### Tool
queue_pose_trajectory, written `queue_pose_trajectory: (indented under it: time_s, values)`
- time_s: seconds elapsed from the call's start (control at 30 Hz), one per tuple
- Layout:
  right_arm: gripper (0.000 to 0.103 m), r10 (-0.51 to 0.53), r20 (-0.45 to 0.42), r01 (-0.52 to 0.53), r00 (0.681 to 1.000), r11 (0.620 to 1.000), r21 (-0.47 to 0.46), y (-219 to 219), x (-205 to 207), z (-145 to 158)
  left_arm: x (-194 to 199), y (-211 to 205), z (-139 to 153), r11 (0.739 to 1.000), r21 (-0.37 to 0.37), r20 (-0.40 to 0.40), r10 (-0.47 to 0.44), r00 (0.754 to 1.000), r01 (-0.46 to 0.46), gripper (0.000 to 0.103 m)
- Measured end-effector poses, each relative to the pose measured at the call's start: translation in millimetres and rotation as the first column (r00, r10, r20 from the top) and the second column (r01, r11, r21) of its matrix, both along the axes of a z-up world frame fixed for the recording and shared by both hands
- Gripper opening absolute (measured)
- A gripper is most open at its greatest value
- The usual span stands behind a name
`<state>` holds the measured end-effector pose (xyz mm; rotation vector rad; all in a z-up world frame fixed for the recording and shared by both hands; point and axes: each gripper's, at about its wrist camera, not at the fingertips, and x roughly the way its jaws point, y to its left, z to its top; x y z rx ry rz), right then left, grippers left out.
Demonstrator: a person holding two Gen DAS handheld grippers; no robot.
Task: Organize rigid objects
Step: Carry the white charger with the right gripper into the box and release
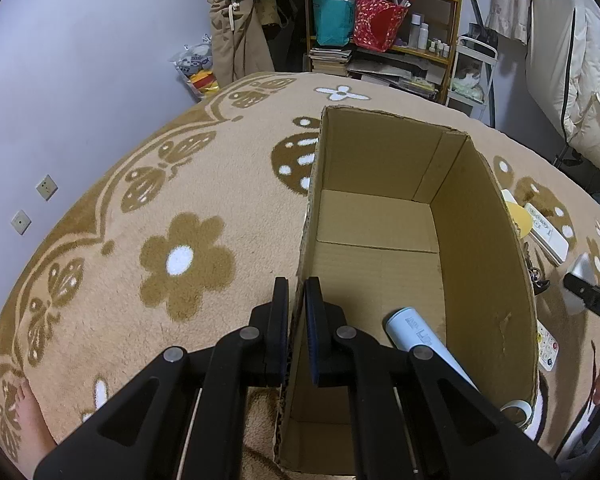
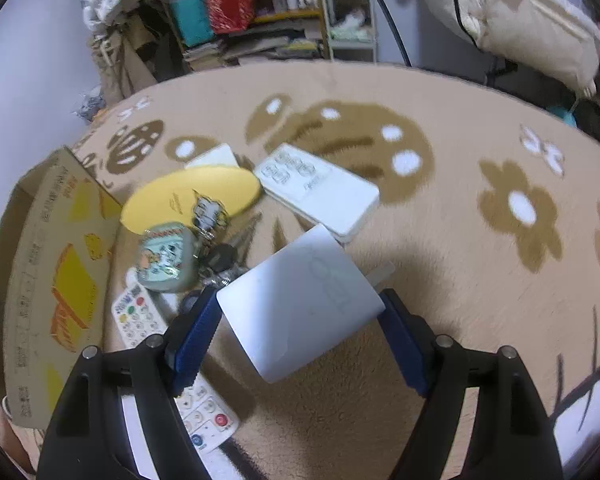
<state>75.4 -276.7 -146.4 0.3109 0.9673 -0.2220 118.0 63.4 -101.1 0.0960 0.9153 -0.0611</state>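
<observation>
The left gripper (image 1: 297, 300) is closed on the wall of the cardboard box (image 1: 488, 264) to steady it, while the right gripper (image 2: 300, 332) holds a white charger (image 2: 300, 300) above the carpet (image 2: 460, 240), beside the box.

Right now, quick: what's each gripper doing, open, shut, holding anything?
Left gripper: shut on the near left wall of the cardboard box.
Right gripper: shut on a white charger block, lifted above the carpet.

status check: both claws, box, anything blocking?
Left claw clamped on cardboard box wall. Right claw holding white charger. Blue tube already inside. No obstruction seen.
</observation>
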Motion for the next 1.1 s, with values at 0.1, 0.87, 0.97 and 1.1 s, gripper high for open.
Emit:
queue_pose_trajectory:
  time_s: [0.1,0.87,0.97,1.1]
  values:
    - [0.084,0.015,0.052,-0.015,0.999,1.000,-0.008,4,0,20,0,0,0,1.000,0.000,0.000,0.000,1.000,0.000,0.007]
    - [0.084,0.216,0.288,-0.213,0.933,0.976,-0.042,85,9,101,1,4,0,1.000,-0.016,-0.015,0.000,1.000,0.000,0.007]
    - [0.084,0.282,0.311,-0.268,0.907,0.959,-0.089,108,19,112,2,6,0,1.000,-0.022,-0.018,0.002,1.000,-0.003,0.007]
    - [0.084,0.343,0.321,-0.324,0.883,0.939,-0.113,134,30,118,2,6,0,1.000,-0.023,-0.018,0.002,1.000,-0.003,0.007]
